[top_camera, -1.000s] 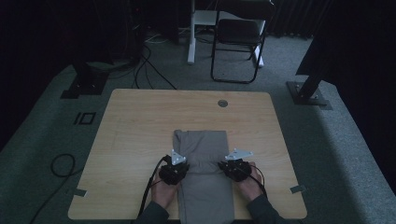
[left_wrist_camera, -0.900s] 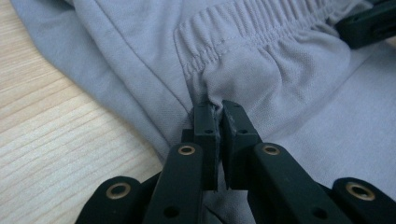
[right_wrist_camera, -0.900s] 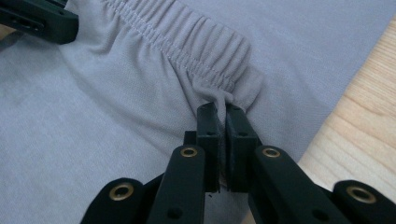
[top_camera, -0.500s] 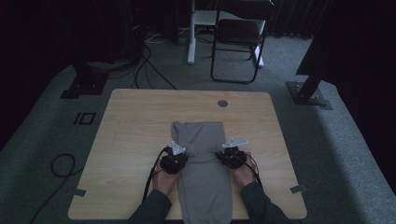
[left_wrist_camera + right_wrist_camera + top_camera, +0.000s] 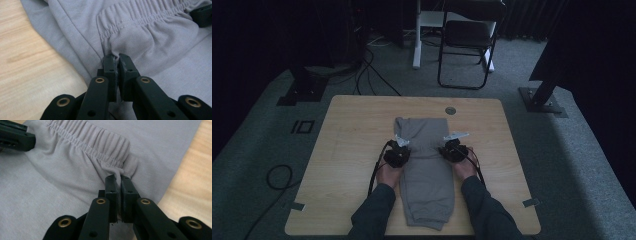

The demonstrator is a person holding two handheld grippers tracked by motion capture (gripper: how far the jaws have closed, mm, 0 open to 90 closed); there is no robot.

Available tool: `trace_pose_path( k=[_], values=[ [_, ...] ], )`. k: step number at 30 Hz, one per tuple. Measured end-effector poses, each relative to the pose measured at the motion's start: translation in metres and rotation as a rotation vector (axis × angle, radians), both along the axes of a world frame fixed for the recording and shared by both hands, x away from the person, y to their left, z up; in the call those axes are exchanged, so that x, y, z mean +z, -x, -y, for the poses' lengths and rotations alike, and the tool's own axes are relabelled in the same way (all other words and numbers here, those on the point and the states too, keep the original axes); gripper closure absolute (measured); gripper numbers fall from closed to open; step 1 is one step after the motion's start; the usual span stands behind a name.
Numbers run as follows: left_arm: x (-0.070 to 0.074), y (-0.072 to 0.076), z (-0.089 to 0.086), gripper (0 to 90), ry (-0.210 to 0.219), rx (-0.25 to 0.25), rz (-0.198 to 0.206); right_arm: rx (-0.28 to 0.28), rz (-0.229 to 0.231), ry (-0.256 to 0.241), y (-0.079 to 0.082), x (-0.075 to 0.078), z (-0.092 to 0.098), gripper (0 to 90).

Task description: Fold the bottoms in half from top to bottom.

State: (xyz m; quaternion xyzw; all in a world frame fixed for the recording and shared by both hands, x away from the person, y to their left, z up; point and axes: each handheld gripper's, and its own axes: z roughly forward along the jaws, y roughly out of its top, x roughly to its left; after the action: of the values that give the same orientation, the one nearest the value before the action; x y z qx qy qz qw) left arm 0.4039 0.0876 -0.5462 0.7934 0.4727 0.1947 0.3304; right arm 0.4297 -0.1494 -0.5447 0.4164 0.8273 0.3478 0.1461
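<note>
The left gripper view brings out what the high view cannot: the left gripper (image 5: 115, 58) has its jaws pressed together on a small pleat of the grey trousers (image 5: 155, 40), just under the gathered elastic waistband (image 5: 140, 18), which runs off toward one o'clock. The other gripper's black tip shows at two o'clock, resting on the same band. The right gripper view gives the mirror of it: the right gripper (image 5: 117, 178) pinches a fold directly below the waistband's end, cloth caught between nearly closed fingers (image 5: 110, 192), with bare wood at three o'clock. From the high view, the trousers lie lengthwise down the middle of the wooden table (image 5: 352, 130), the leg end near the person's edge at six o'clock and a folded part toward twelve. Both grippers sit on opposite side edges of the cloth, mid-length.
</note>
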Motion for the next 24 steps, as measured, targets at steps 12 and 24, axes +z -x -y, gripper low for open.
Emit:
trace_pose_path(
  k=[12,24],
  values=[
    [0.029,0.003,-0.006,86.7,0.049,0.007,0.022,0.014,0.031,-0.039,0.001,0.024,0.003,86.8],
    [0.098,0.07,-0.012,86.6,0.181,-0.095,0.177,0.086,0.214,-0.118,0.063,0.091,0.024,86.7]
  ],
)
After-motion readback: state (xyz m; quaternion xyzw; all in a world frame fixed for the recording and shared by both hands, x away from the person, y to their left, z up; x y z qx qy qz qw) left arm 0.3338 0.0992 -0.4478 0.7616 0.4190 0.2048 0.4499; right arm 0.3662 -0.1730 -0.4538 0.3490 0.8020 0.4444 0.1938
